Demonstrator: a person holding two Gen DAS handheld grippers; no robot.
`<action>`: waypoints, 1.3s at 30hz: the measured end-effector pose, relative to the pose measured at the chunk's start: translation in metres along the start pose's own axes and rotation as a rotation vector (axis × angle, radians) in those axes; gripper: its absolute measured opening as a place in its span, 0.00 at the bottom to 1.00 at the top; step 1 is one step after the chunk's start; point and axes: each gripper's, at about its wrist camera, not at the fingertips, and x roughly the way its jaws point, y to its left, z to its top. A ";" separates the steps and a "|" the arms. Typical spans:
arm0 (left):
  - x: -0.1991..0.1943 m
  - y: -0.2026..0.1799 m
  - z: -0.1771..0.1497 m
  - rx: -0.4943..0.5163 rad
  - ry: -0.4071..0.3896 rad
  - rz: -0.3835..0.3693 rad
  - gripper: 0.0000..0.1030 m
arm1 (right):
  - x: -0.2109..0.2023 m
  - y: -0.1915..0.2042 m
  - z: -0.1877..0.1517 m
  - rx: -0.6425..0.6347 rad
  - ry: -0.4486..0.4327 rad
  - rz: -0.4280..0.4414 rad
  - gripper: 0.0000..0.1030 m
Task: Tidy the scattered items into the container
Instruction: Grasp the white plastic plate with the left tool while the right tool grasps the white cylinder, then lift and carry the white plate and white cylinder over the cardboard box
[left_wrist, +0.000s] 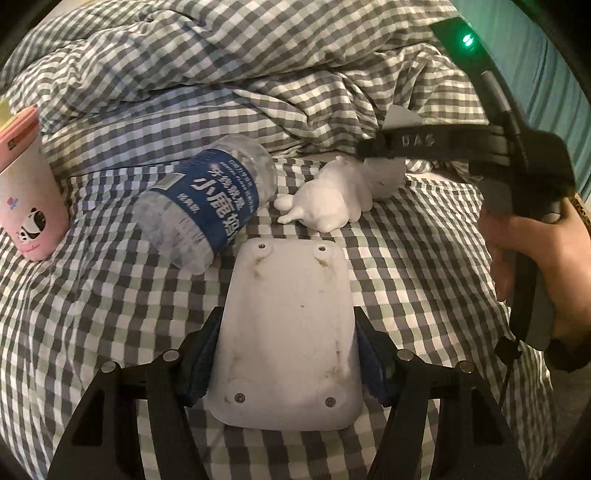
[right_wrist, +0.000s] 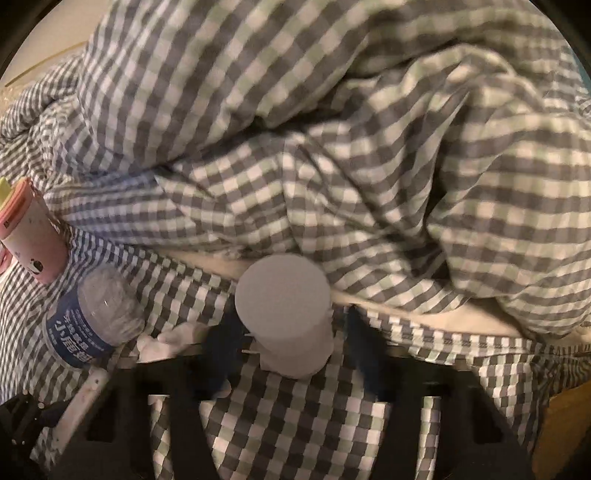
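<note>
The left gripper (left_wrist: 284, 354) has its blue pads pressed against both long sides of a white flat plastic device (left_wrist: 290, 332), screw-side up, so it holds that device just above the checked bedsheet (left_wrist: 92, 314). The device's long axis runs straight away from the gripper, toward the water bottle (left_wrist: 210, 199) lying on its side just beyond its far left corner.

Taking that bottle as the landmark: the pink panda-print cup (left_wrist: 27, 199) stands to its left, near but apart, and looks like the likely container. The white animal figurine (left_wrist: 328, 199) lies just to the bottle's right, and farther right again sits a white cylindrical jar (right_wrist: 286, 314).

The right gripper (right_wrist: 286, 354) is lowered over that jar, which stands upright between its fingers; the wrist view is blurred, so I cannot tell whether the pads already press on it or only flank it. The person's hand (left_wrist: 546, 266) grips that tool's handle.

The right hand is plainly nearer the jar; from there the cup lies well left, past the figurine and the bottle, so any carry must cross both
</note>
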 end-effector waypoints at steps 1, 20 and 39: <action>-0.002 0.001 -0.001 -0.002 -0.001 0.001 0.65 | -0.001 0.000 -0.001 0.000 -0.004 -0.001 0.40; -0.068 -0.010 0.007 -0.016 -0.081 0.057 0.64 | -0.103 0.016 -0.004 -0.019 -0.127 0.035 0.40; -0.209 -0.073 0.012 0.025 -0.261 0.084 0.64 | -0.313 -0.006 -0.029 -0.009 -0.361 0.001 0.40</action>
